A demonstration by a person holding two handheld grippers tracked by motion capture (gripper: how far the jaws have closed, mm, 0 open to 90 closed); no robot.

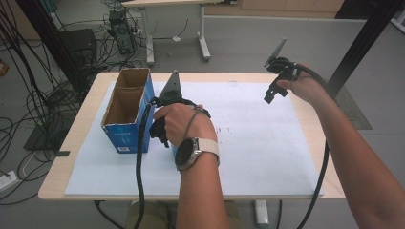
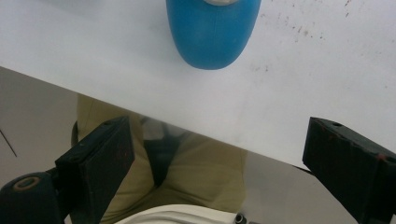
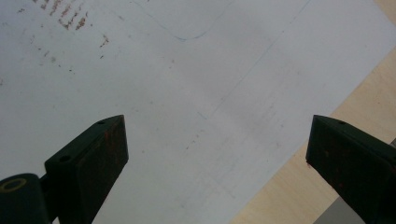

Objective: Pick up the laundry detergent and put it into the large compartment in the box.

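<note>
Nearest the high camera, the left hand (image 1: pixel 184 125) with its wristwatch (image 1: pixel 196 151) holds the left tool (image 2: pixel 215 158) low beside the open blue carton (image 1: pixel 128 110), jaws apart and empty, probably about to take the blue rounded object (image 2: pixel 212 32) lying on the white sheet (image 1: pixel 248 143). Well clear, the right tool (image 3: pixel 217 158) hovers over the counter (image 1: pixel 86 109) edge, jaws likewise spread.

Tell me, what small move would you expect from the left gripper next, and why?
Probably easing forward toward the blue object. The left gripper is open with nothing between its jaws, and the object lies on the white mat ahead, apart from them.
</note>
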